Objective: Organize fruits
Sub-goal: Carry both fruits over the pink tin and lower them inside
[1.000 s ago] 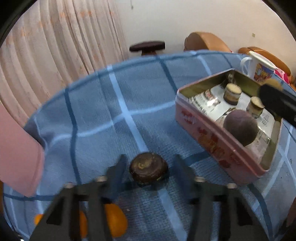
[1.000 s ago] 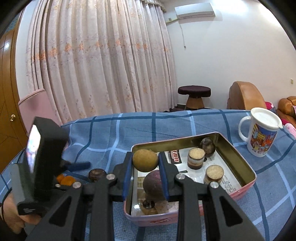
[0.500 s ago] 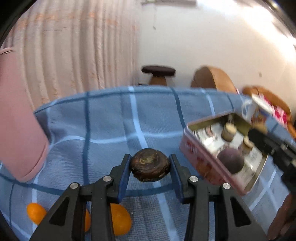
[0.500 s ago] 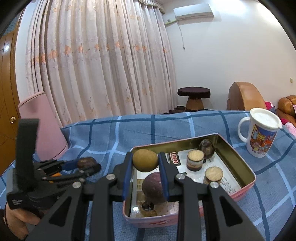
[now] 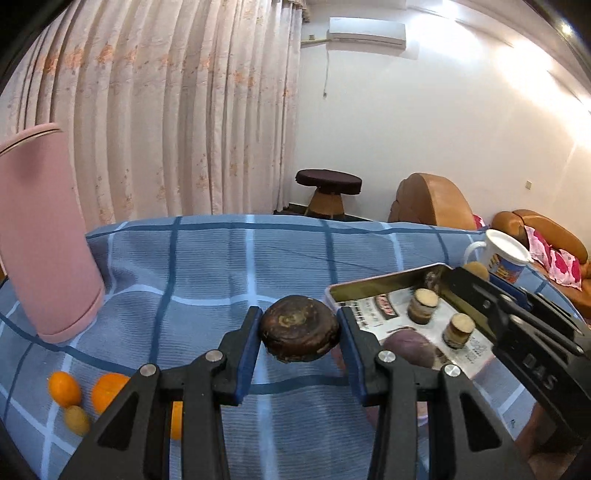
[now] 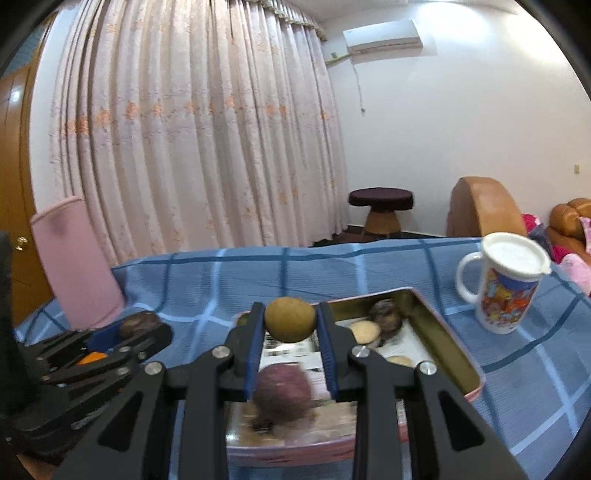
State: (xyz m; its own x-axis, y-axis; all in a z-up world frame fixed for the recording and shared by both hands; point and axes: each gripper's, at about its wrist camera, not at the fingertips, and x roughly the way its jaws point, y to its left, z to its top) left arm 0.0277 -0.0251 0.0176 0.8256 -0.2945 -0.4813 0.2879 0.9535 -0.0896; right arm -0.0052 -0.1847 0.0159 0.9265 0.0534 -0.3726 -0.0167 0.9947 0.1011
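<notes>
Nearest in the left wrist view, the left gripper (image 5: 300, 334) has its fingers clamped on a dark brown, flattish round fruit (image 5: 299, 328) with a rough, ringed skin, held clear above the table (image 5: 207, 266). In the right wrist view, the right gripper (image 6: 290, 325) has its fingers closed tight on a small tan round fruit (image 6: 290, 319) with a dull, smooth skin, held above the near end of the tin.

The table wears a blue cloth with dark and pale check lines. Low at the left lie small oranges (image 5: 64, 387) and a little yellowish fruit (image 5: 76, 419), close together. To the right stands an open pink tin (image 6: 443, 325); inside are a purplish round fruit (image 6: 282, 391), blurred, and short cut pieces with pale tops (image 5: 424, 304) on printed paper. Beyond the tin stands a lidded white mug (image 6: 504, 282) with a cartoon print. A pink cylinder (image 5: 44, 236) stands at the table's left edge.

Farther off are pale patterned curtains (image 6: 192, 140), a dark round stool (image 6: 381, 210), brown leather seats (image 6: 484, 208), a white wall and an air conditioner (image 6: 382, 35).
</notes>
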